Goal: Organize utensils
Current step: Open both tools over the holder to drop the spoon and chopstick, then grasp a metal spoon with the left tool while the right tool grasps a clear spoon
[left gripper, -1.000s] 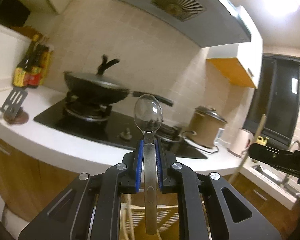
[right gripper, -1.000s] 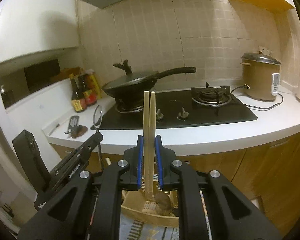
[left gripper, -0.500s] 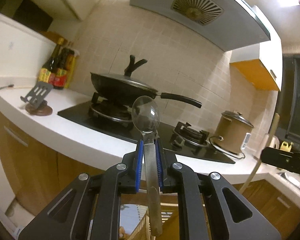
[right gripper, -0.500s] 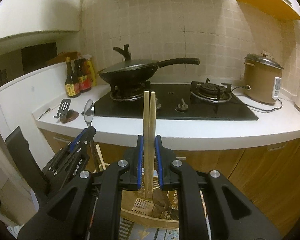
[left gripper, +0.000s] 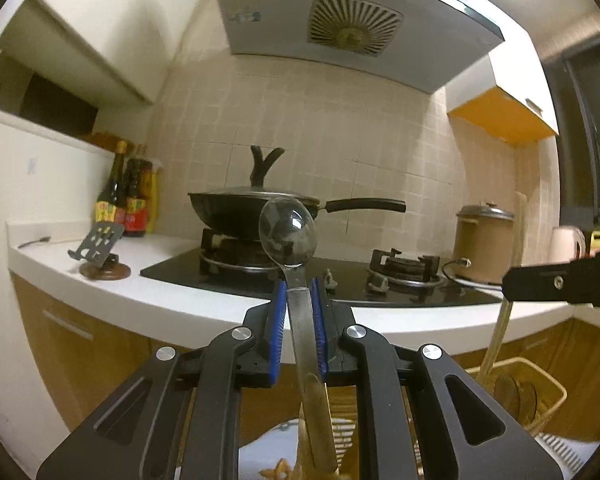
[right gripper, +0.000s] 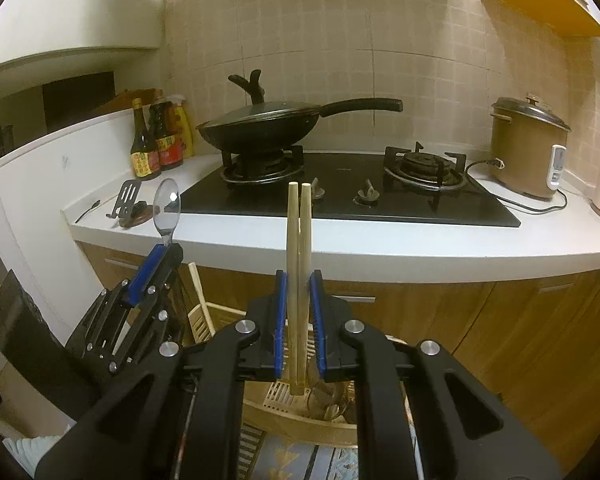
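Note:
My left gripper (left gripper: 297, 288) is shut on a metal spoon (left gripper: 289, 229), bowl up, handle hanging down between the fingers. It also shows in the right wrist view (right gripper: 162, 252) at the left, with the spoon (right gripper: 167, 206) upright. My right gripper (right gripper: 299, 280) is shut on a pair of wooden chopsticks (right gripper: 299, 240), held upright. The right gripper (left gripper: 556, 282) and the chopsticks (left gripper: 500, 320) show at the right of the left wrist view. A wooden utensil basket (right gripper: 300, 416) sits below both grippers, with the chopsticks' lower ends over it.
A white counter (right gripper: 380, 256) carries a black hob (right gripper: 340, 200), a lidded wok (right gripper: 268, 124), sauce bottles (right gripper: 156, 140), a phone stand (right gripper: 130, 204) and a rice cooker (right gripper: 528, 148). Wooden cabinet fronts (right gripper: 500, 320) stand below. The basket rim (left gripper: 540, 376) shows low right.
Both grippers have dropped and tilted, so the counter and wok sit lower and more level in view. The spoon and chopsticks stay gripped. The left gripper sits closer to the right one.

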